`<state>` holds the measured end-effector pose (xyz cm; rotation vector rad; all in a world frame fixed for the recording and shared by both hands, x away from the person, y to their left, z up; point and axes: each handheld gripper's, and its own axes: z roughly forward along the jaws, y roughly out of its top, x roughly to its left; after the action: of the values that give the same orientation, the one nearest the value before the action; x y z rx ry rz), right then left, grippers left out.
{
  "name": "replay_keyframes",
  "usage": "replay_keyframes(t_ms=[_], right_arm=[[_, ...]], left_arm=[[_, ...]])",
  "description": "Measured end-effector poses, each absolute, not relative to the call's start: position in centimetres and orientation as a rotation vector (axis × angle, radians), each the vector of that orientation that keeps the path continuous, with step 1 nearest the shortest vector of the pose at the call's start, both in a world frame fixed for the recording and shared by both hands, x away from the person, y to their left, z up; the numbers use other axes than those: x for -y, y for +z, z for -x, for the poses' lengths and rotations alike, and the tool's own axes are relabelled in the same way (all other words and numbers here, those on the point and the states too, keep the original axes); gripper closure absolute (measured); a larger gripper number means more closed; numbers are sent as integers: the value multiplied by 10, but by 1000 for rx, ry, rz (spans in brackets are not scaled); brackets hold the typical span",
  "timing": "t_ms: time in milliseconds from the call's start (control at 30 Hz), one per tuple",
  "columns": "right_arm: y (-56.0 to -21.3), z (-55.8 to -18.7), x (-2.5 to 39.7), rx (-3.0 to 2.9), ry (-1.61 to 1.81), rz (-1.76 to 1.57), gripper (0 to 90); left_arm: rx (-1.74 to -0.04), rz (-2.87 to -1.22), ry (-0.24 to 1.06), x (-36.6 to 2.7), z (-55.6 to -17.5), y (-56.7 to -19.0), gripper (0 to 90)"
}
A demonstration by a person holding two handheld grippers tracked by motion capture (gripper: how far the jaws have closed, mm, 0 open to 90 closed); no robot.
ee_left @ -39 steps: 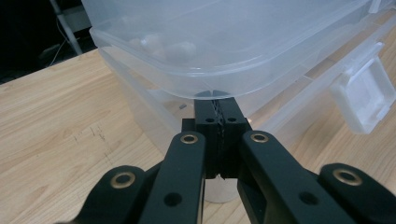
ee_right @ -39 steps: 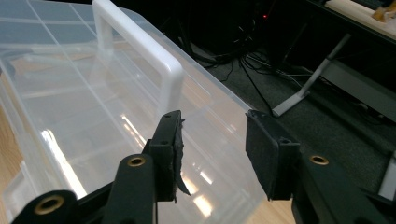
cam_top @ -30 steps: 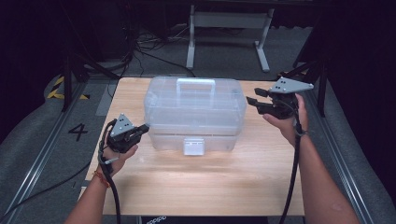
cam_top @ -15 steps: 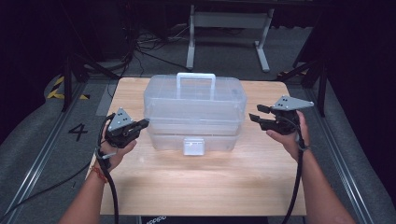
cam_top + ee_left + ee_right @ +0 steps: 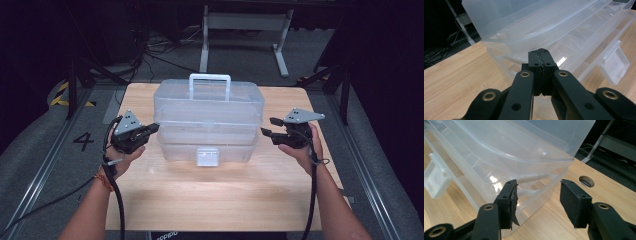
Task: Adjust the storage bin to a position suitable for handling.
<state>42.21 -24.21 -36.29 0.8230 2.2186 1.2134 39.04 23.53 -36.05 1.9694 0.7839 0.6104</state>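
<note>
High view: my two forearms come up on either side of a clear plastic box (image 5: 208,120) on the wooden table (image 5: 220,200), each hand holding a gripper level with the box's lower half. My left gripper (image 5: 150,131) points right at the box's left end, its tips just beside or touching the wall; I cannot tell which. In the left gripper view its jaws are pressed together with nothing between them, and the box's ribbed side rises right behind them. My right gripper (image 5: 266,127) points left at the box's right end, a little apart from it. In the right gripper view its jaws stand wide apart and empty, framing the box's near corner. The box's white latch (image 5: 207,156) hangs on its front, between my hands, and its handle (image 5: 210,80) stands upright on the lid. Behind the box, past the table's far edge, a metal stand (image 5: 245,22) and loose cables (image 5: 155,47) lie on the dark floor.
</note>
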Motion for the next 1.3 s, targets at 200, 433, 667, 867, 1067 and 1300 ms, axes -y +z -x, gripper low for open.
replay_keyframes(t_ms=[200,433,667,867,1067,1300], right_arm=[[-364,-426,237,-2166,1250,-833,496],[-376,-435,237,-2114,1320,-889,520],[-374,-436,232,-2077,1327,-855,556],[-371,-439,232,-2025,1389,-867,575],[-367,-443,230,-2013,1381,-864,583],[-362,-446,228,-1998,1363,-861,593]], left_arm=[[-784,-1983,622,-234,-391,-359,894],[-776,-1997,637,-234,-388,-361,882],[-803,-1976,643,-241,-386,-361,868],[-822,-1990,607,-240,-386,-374,849],[-804,-2006,593,-236,-382,-384,814],[-820,-1985,599,-241,-378,-386,780]])
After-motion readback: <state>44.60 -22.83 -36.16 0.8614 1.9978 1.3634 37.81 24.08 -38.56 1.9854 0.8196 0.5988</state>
